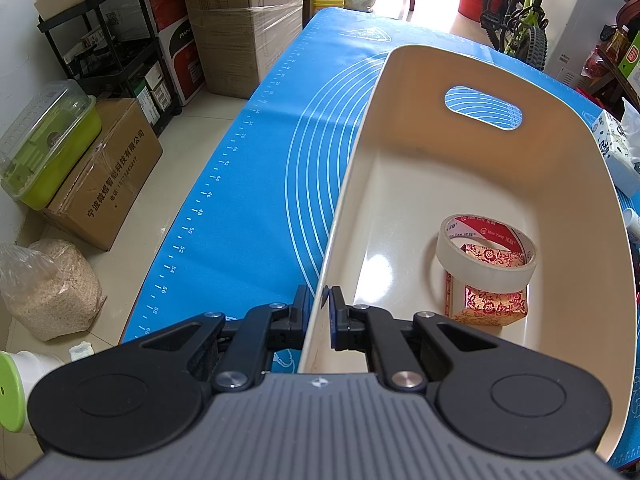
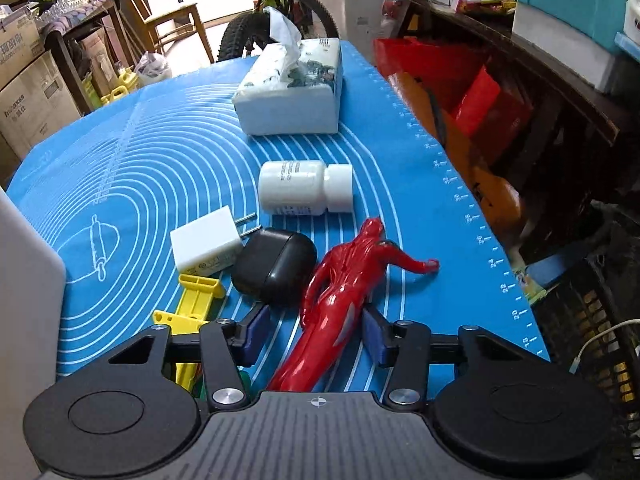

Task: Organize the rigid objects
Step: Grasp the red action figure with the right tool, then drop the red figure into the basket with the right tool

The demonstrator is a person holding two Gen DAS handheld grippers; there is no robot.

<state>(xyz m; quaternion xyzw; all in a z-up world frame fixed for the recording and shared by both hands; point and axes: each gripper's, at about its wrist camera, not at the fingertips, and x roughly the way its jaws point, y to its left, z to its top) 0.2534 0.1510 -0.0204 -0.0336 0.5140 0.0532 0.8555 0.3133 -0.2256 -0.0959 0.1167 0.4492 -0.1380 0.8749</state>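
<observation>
The red figure (image 2: 340, 292) lies on the desk (image 2: 160, 160) between the right gripper (image 2: 314, 330)'s open fingers; close squarely on its torso, clear of the black case (image 2: 276, 270); the left gripper (image 1: 320, 312) pinches the cream bin (image 1: 460, 168)'s near wall, steadying it.

Both grippers, left gripper (image 1: 321, 316) and right gripper (image 2: 316, 330), share black linkage arms, silver screws, blue pads (image 2: 254, 332) (ribbed grey housing behind).
</observation>
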